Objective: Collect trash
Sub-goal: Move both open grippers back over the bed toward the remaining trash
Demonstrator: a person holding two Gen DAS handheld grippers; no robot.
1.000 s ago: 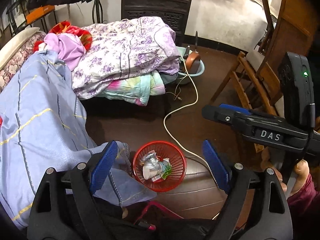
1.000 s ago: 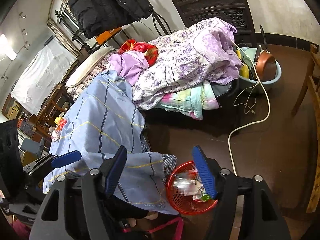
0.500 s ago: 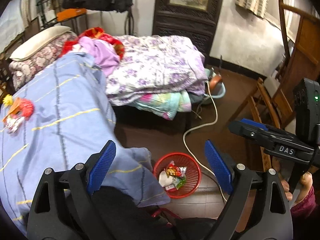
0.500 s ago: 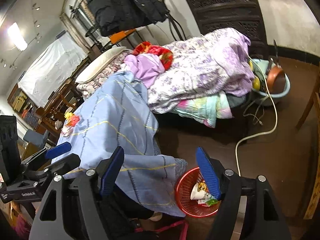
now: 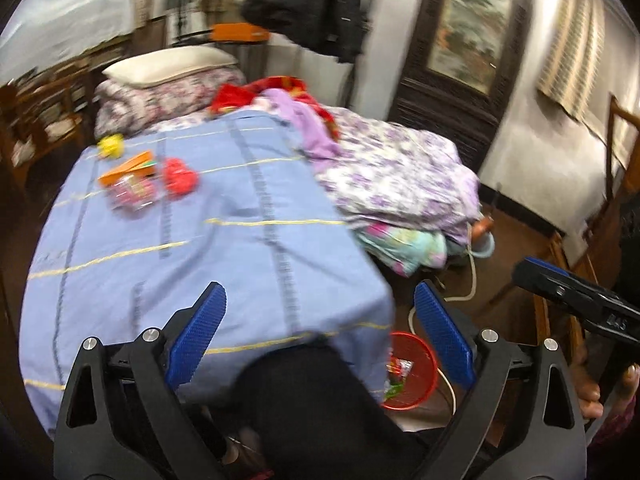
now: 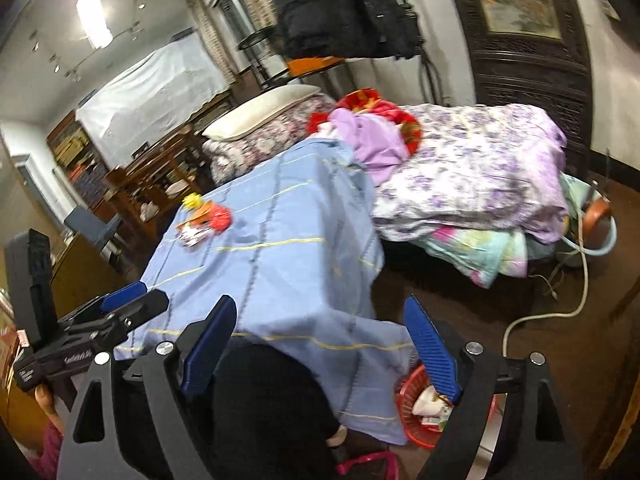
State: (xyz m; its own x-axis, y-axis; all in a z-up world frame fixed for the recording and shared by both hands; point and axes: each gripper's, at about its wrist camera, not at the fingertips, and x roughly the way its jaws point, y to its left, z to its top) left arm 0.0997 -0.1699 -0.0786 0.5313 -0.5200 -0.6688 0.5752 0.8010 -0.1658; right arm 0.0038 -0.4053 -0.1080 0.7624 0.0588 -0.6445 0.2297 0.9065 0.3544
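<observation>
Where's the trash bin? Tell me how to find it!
Find the big blue cloth with yellow lines covering the table. Follow its hanging corner down to the dark floor, where a small round red basket sits with wrappers inside. It is the only red mesh thing down there, near the white cable.

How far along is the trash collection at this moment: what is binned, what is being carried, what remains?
Done: the red mesh wastebasket on the floor already holds several wrappers. In hand: nothing; the left gripper and right gripper are both open and empty. Left: a cluster of litter on the blue striped cloth, namely a crumpled red piece, an orange carton, a clear printed wrapper and a yellow scrap.
</observation>
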